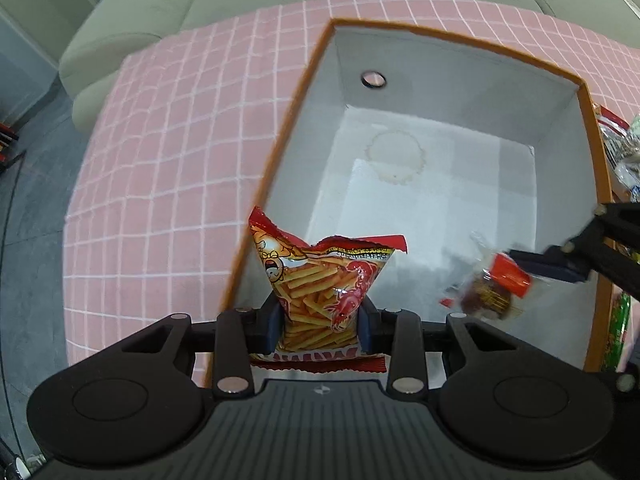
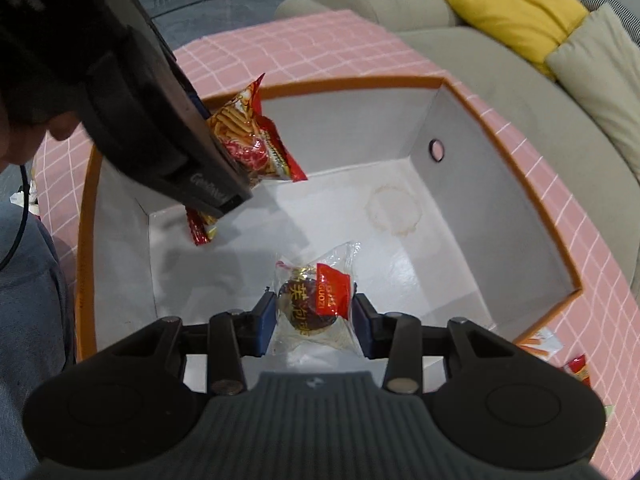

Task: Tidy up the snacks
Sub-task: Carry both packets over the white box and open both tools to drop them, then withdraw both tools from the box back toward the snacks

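Observation:
An orange-rimmed box (image 1: 276, 160) with a white inside stands on the pink checked tablecloth; it also shows in the right wrist view (image 2: 516, 148). My left gripper (image 1: 320, 322) is shut on a red bag of shrimp sticks (image 1: 320, 280) and holds it over the box's near left corner. The same bag (image 2: 248, 140) shows in the right wrist view under the left gripper's body. My right gripper (image 2: 316, 320) is shut on a clear-wrapped dark cake with a red label (image 2: 316, 300), above the box floor. In the left wrist view that cake (image 1: 490, 284) hangs at the box's right side.
The box floor (image 2: 400, 264) holds nothing but a round stain. More snack packets lie on the cloth right of the box (image 1: 616, 148) (image 2: 540, 342). A beige sofa (image 2: 500, 64) with a yellow cushion borders the table's far side.

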### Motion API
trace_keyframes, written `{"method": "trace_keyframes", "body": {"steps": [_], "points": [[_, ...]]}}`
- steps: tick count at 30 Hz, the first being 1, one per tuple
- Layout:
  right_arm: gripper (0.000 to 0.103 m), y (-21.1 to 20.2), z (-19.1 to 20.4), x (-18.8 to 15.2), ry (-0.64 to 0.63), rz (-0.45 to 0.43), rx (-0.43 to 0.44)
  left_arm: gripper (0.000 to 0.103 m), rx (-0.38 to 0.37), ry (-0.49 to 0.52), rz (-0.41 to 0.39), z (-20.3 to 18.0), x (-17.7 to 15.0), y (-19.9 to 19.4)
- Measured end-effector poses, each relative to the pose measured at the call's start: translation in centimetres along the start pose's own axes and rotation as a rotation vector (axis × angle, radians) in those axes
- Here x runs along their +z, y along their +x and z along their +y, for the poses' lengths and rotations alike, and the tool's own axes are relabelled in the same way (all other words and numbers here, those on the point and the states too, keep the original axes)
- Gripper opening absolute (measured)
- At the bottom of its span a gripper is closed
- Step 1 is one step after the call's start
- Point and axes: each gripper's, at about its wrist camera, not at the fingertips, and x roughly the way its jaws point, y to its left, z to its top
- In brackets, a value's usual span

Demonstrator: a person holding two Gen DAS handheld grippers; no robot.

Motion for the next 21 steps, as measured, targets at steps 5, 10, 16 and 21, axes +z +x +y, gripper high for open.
{"method": "trace_keyframes", "body": {"steps": [5, 10, 16, 21], "points": [[0.040, 1.0, 0.2, -0.2, -0.007, 0.047, -0.007, 0.043, -0.007, 0.004, 0.044, -0.4, -0.5, 1.0], [0.044, 0.8, 0.8, -0.6, -0.024, 0.062, -0.002, 0.049, -0.010, 0.004, 0.053, -0.6, -1.2, 0.8], [0.064, -1.4, 0.7, -0.5, -0.031, 0.032, -0.034, 0.066, -0.014, 0.005, 0.016, -0.5, -1.7, -1.8], [0.074, -5.1, 0.2, -0.9, -0.013, -0.032, -0.063, 0.073, -0.032, -0.023, -0.052, -0.3, -2.4, -5.1]]}}
